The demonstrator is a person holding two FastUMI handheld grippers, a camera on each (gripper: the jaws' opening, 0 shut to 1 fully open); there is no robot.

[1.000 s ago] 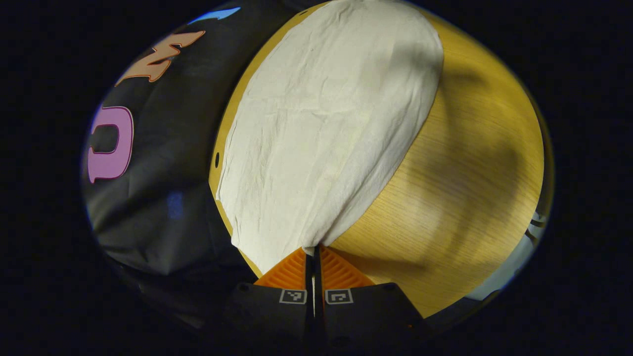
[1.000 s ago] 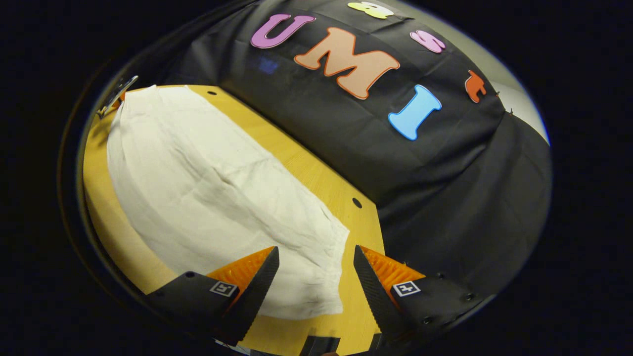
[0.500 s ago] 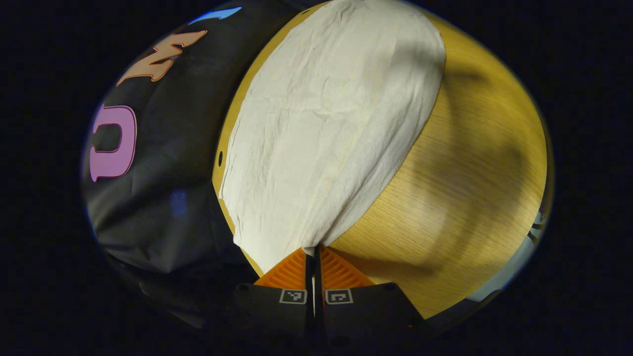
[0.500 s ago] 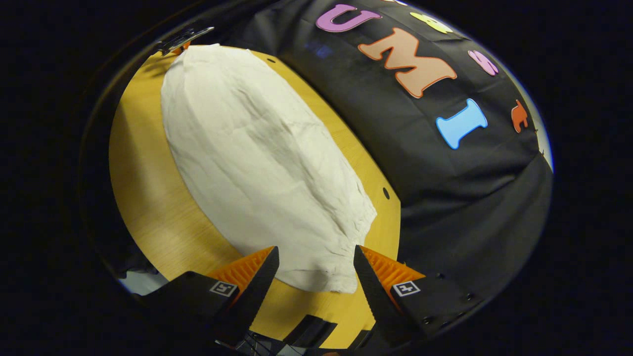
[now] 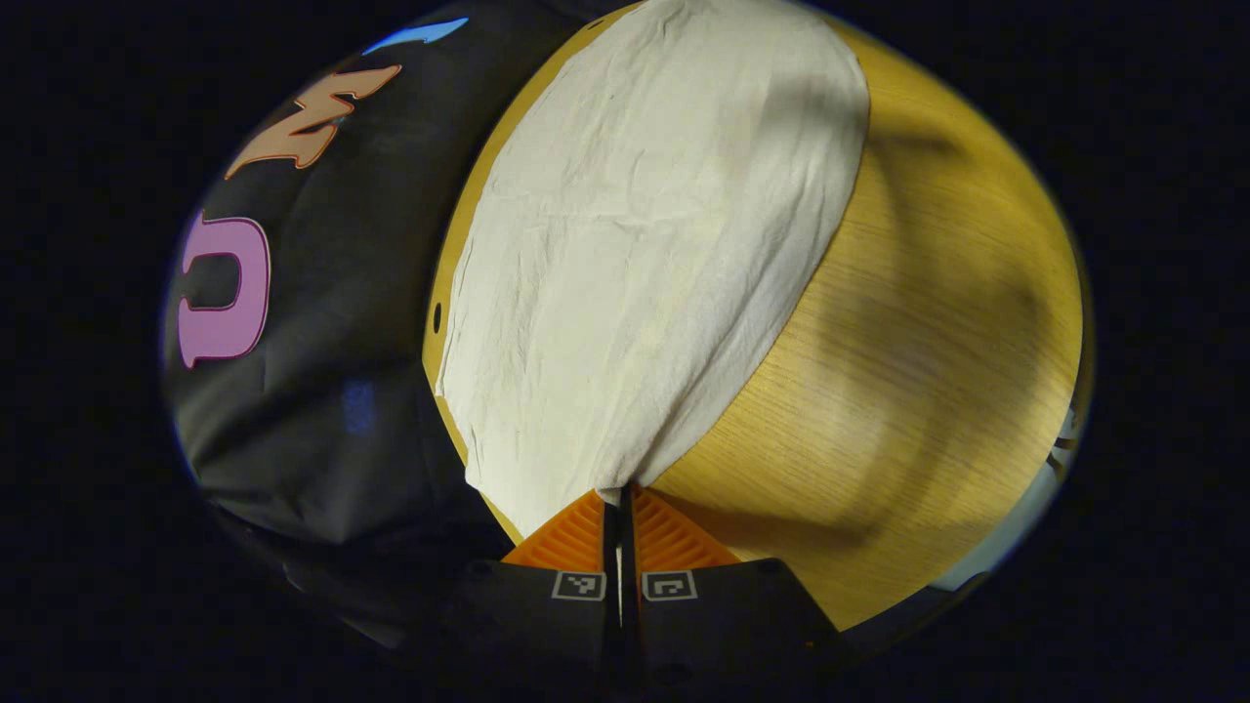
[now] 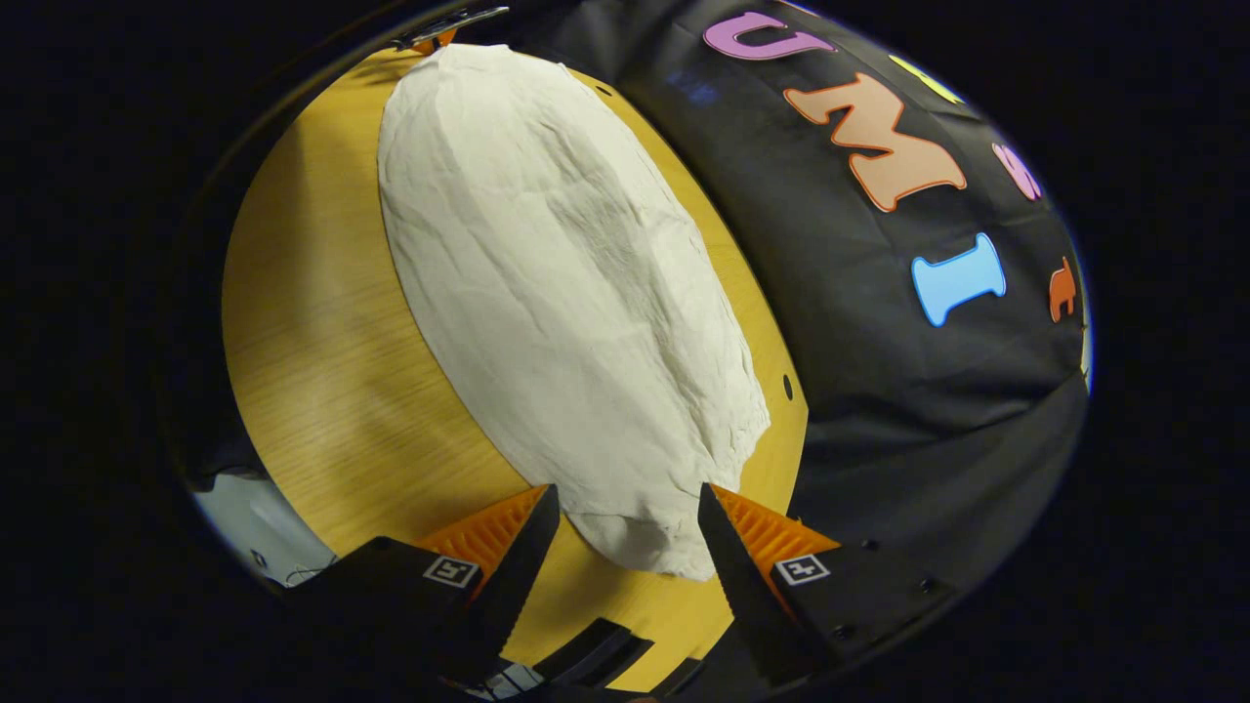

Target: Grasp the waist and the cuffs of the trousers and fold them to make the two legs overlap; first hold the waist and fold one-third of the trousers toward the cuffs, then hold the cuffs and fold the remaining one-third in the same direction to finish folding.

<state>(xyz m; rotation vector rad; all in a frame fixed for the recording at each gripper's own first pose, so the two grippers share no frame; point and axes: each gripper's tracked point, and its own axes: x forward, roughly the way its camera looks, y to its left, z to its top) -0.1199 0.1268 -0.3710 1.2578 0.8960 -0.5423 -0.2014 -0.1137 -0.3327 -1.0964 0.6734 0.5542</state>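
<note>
On the wooden table [image 5: 928, 322], a pair of white trousers [image 5: 645, 254] is lying flat along the edge nearest the black cloth wall [image 5: 322, 391], its long body stretching away from both cameras. In the left gripper view, the left gripper [image 5: 619, 493] is sitting at the near end of the garment with its two fingers pressed together, pinching a corner of the cloth between them; the fabric is fanning out from that pinch and running up toward the far end of the table. A broad shadow is falling across the bare wood to the right of the trousers. A small dark hole [image 5: 437, 317] is showing in the table's narrow bare strip between the cloth's edge and the wall.

In the right gripper view, the right gripper [image 6: 625, 513] is hovering with its jaws standing wide apart, one finger on each side of the trousers' [image 6: 576, 283] near end. That rumpled end is lying between the fingertips, and whether either finger is touching the fabric cannot be told. The table [image 6: 312, 332] is showing bare to the left of the garment. At the far end of the trousers, the other gripper is appearing small at the top of this view, right at the cloth's corner. The wall [image 6: 908, 410] is hanging just beside the table's right edge.
</note>
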